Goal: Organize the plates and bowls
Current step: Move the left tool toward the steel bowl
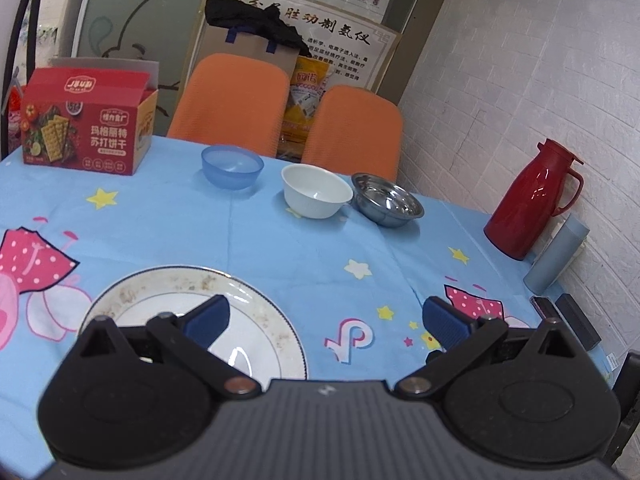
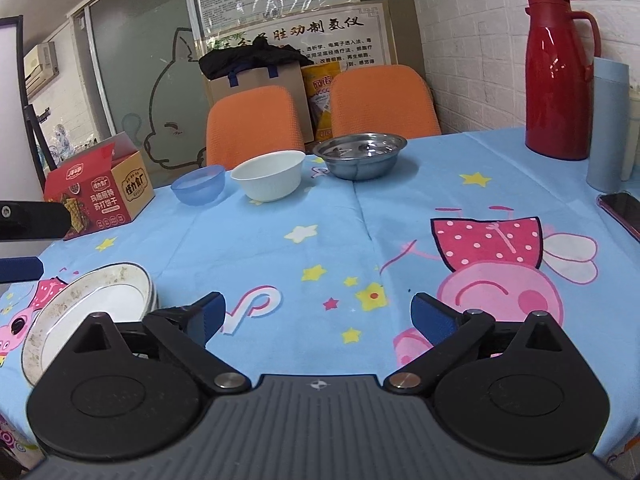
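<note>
Hovering empty, left tool (image 1: pixel 326 318) and right tool (image 2: pixel 318 314) both gape wide. White gold-rimmed plates (image 2: pixel 90 312) sit stacked near-left on desk (image 2: pixel 400 232); blue plastic bowl (image 1: pixel 232 166), white ceramic bowl (image 1: pixel 316 190), steel bowl (image 1: pixel 387 199) wait far side. Bowl nesting likely next.

Left tongs (image 1: pixel 326 316): 2 blue ribbed fingers (image 1: pixel 208 318), black linkage arms, silver rivets, grey ridged housing. Right tongs (image 2: pixel 318 316): identical build.

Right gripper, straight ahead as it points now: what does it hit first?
Probably bare tablecloth first; farther on, the white bowl or steel bowl. Right gripper is open. Depth unclear.
</note>
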